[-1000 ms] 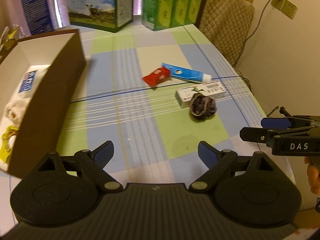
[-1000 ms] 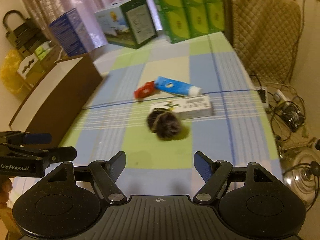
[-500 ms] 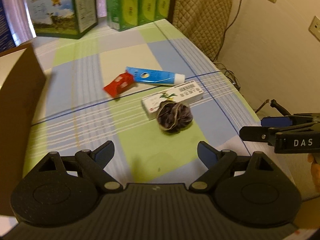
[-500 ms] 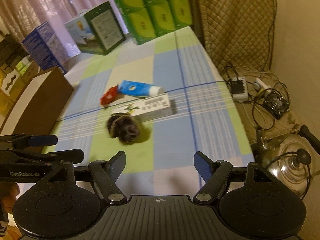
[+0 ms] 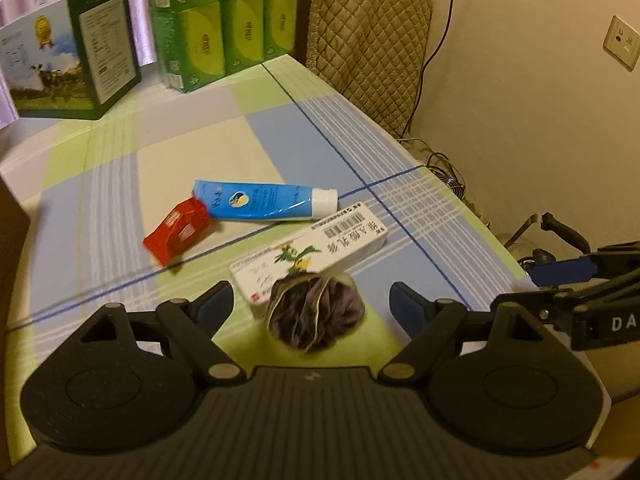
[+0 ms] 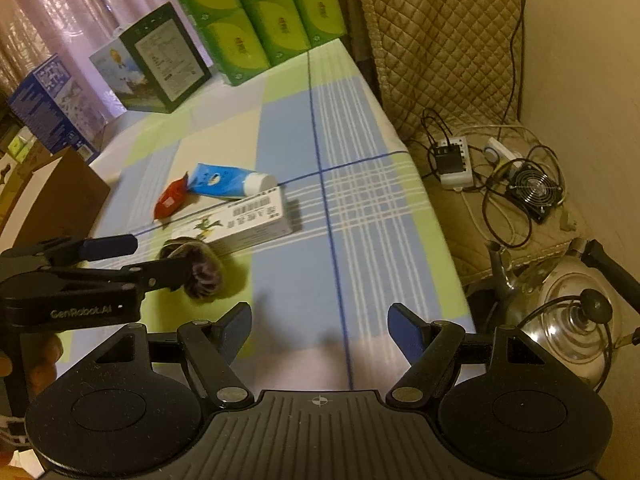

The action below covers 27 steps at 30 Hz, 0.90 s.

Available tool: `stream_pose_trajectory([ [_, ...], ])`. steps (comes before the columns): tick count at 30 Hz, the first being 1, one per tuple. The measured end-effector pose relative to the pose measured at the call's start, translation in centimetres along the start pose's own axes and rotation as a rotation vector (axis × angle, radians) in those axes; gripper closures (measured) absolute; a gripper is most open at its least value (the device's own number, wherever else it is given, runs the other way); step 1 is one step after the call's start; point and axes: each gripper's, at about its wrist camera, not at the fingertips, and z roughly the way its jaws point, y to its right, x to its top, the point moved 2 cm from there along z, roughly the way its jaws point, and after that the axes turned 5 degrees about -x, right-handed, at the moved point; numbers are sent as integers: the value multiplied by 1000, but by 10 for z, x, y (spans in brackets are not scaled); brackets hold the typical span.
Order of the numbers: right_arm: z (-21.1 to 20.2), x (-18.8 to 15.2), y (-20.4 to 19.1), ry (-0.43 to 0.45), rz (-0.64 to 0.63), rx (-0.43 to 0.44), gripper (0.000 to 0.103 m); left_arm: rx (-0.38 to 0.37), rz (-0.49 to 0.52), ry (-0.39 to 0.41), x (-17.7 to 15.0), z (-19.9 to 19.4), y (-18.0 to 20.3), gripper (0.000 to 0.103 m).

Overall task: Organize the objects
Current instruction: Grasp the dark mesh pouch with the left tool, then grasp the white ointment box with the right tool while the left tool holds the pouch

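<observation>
While spread, left gripper (image 5: 312,304) over pouch (image 5: 316,312).

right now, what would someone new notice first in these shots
The left claw hangs open around a dark purple scrunchie on the checked tablecloth. Just behind it lie a white medicine box, a blue tube and a red packet. Stacked green tissue packs fill the table's far end, and the right claw is open over bare cloth.

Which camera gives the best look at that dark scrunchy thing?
The left wrist view: the dark scrunchie sits unobstructed between the open left gripper. In the right wrist view, the scrunchie is partly hidden behind the left gripper.
</observation>
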Motion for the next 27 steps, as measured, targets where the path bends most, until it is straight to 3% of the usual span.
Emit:
stream_pose_trajectory([
  [7,9,5,16,-18,26,-13,30,-1,16,-26,2,22,3,25],
  [16,20,11,24,-36,32,-5,30,-16,28,-103,-10,37,14,63],
  [20,25,13,24,-45,22,5,30,-14,-1,-97,-12,35,12,80],
  [25,30,18,17,-34,-13,29,31,3,-37,-85,-11,22,5,84],
  [27,32,23,13,-15,-40,39,35,18,-70,-73,-12,12,-2,84],
])
